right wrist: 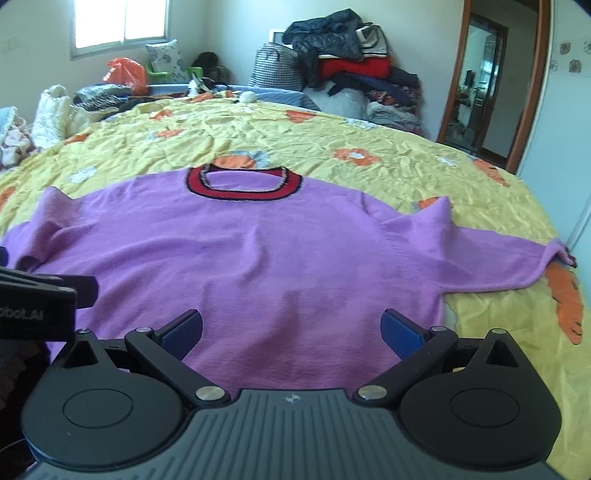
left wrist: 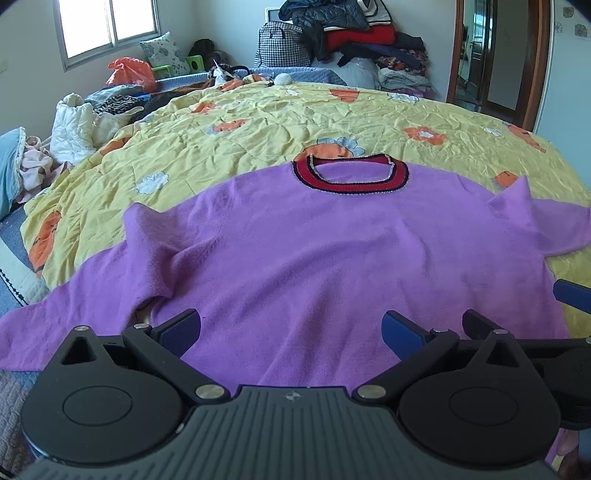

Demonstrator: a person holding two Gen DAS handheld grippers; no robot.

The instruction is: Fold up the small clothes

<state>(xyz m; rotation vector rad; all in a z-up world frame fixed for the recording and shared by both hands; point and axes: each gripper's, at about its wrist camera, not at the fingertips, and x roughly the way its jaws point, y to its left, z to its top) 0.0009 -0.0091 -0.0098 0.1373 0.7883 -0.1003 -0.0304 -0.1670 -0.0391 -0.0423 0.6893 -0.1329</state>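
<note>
Purple sweater (left wrist: 314, 251): one item, knit, laid flat and face up on the bed, hem nearest the cameras, neck at the far end. Collar (left wrist: 351, 173) red with a dark edge and pale trim. Both sleeves spread outward; left sleeve (left wrist: 74, 295) runs toward the near left edge of the bed with a raised fold at the shoulder, right sleeve (right wrist: 498, 258) reaches right, its cuff lying on the bedspread.

Bedspread (left wrist: 258, 129): yellow, quilted and creased, printed with orange and white flowers; covers most of the bed beneath the sweater.

Left gripper (left wrist: 291, 332): above the near hem, left of centre. Jaws spread wide, nothing between them; blue pads (left wrist: 400, 328) hang over the purple knit.

Right gripper (right wrist: 291, 332): above the near hem, right of centre, just beside the left one. Jaws likewise wide apart and holding nothing. Whether either pair touches the fabric cannot be told.

Far side of room: stacked clothing pile (left wrist: 354, 33) against the wall, with a checked bag (left wrist: 284, 42) beside it. Orange plastic bag (left wrist: 129, 72), patterned cushion (left wrist: 162, 51) and loose garments along the far left edge of the bed. Window (left wrist: 107, 26) at far left; wooden door frame (left wrist: 524, 62) at far right.
</note>
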